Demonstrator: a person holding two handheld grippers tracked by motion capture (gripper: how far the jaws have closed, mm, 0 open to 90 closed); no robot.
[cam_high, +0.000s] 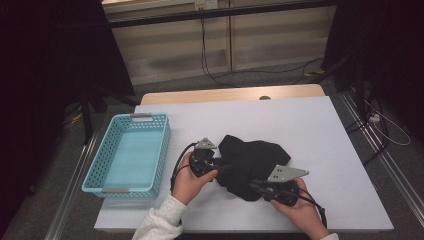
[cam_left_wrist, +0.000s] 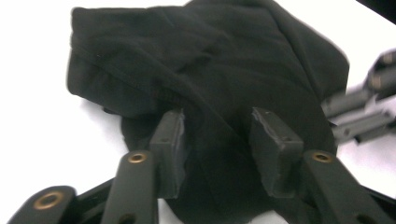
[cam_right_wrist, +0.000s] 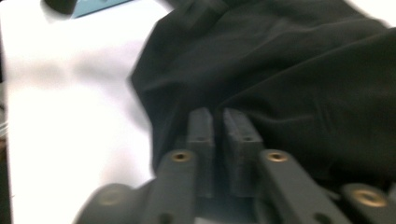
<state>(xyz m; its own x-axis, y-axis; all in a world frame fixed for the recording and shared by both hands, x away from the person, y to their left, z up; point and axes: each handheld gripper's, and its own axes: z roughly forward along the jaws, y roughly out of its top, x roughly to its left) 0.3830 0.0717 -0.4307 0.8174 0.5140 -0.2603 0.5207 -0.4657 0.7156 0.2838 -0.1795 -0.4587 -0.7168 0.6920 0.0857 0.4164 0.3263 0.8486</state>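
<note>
Black garment (cam_high: 250, 162) lies crumpled on the white table (cam_high: 320, 130), well right of the turquoise basket (cam_high: 127, 155). Left gripper (cam_high: 220, 167) is at the cloth's left edge, jaws part-way apart over a fold, pads not pinching it. Right gripper (cam_high: 255, 186) sits at the garment's near edge, jaws a narrow slit apart; no cloth seen between them.
</note>
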